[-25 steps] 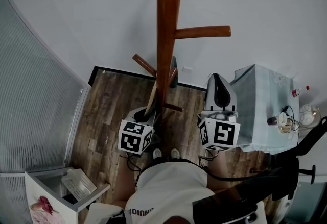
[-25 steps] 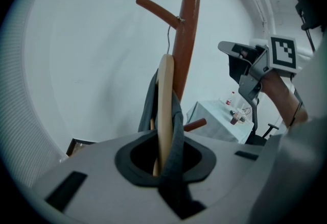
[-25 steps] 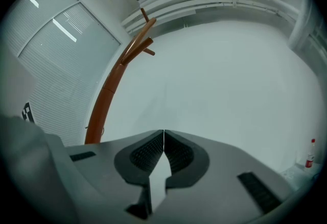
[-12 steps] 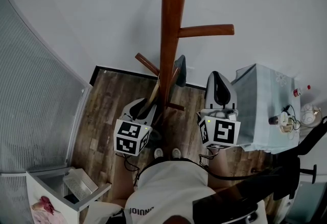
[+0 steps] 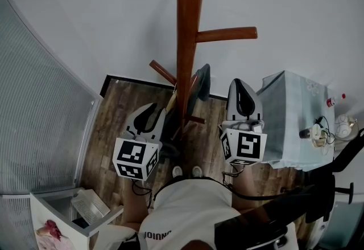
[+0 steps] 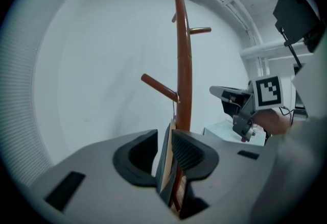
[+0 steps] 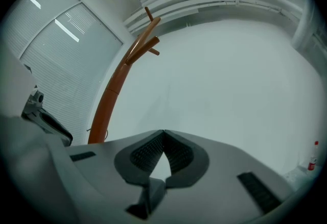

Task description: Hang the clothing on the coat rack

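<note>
facing the coat rack (image 5: pixel 187 27), the person's shirt (image 5: pixel 187 209) bears illegible print (image 5: pixel 156 236).

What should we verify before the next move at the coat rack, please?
1. Hanger hooked on the coat rack's lower peg: ok.
2. Dark clothing on the hanger: ok, it hangs beside the post.
3. Left tool off the hanger: ok for now. The hanger sits in the gap unpressed, but the jaws are closing.
4. Right tool empty: ok, jaws together on nothing.
5. Clothing hanging evenly: cannot tell, mostly hidden.
</note>
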`<action>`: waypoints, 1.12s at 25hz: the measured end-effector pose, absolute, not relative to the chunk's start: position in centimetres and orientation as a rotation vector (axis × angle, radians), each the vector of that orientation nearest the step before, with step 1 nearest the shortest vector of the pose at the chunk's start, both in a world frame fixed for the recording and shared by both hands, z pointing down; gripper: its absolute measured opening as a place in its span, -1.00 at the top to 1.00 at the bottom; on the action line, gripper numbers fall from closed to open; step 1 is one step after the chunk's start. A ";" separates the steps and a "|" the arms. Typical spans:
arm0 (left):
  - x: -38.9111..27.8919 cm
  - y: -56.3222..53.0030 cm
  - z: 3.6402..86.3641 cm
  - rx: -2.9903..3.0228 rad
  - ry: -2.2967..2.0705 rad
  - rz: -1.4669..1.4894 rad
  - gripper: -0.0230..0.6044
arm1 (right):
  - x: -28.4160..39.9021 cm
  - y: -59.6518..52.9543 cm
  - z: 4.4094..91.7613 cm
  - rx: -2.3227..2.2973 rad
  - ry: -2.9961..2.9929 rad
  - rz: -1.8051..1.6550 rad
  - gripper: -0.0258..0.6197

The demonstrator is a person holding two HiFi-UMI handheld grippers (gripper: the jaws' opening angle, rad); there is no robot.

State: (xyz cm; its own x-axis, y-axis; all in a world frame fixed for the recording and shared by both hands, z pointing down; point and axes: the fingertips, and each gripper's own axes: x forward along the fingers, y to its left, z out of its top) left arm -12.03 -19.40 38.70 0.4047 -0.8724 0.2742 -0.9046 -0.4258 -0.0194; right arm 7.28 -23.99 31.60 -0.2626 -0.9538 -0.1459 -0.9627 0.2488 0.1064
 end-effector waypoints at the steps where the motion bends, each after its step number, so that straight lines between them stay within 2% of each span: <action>1: -12.3 -19.3 38.1 2.516 -1.627 0.333 0.66 | 7.2 -24.0 31.6 -1.875 2.443 0.269 0.86; 2: -12.6 -19.3 37.5 2.508 -1.652 0.291 0.75 | 7.2 -24.0 31.6 -1.875 2.444 0.270 0.86; 6: -13.6 -19.0 35.6 2.466 -1.688 0.148 0.88 | 7.1 -23.9 31.6 -1.895 2.457 0.305 0.86; 15: -13.6 -18.6 35.5 2.448 -1.682 0.164 0.88 | 6.7 -23.6 30.9 -1.928 2.469 0.445 0.86; 28: -13.2 -18.5 35.8 2.454 -1.695 0.223 0.88 | 6.4 -23.7 30.8 -1.906 2.493 0.468 0.86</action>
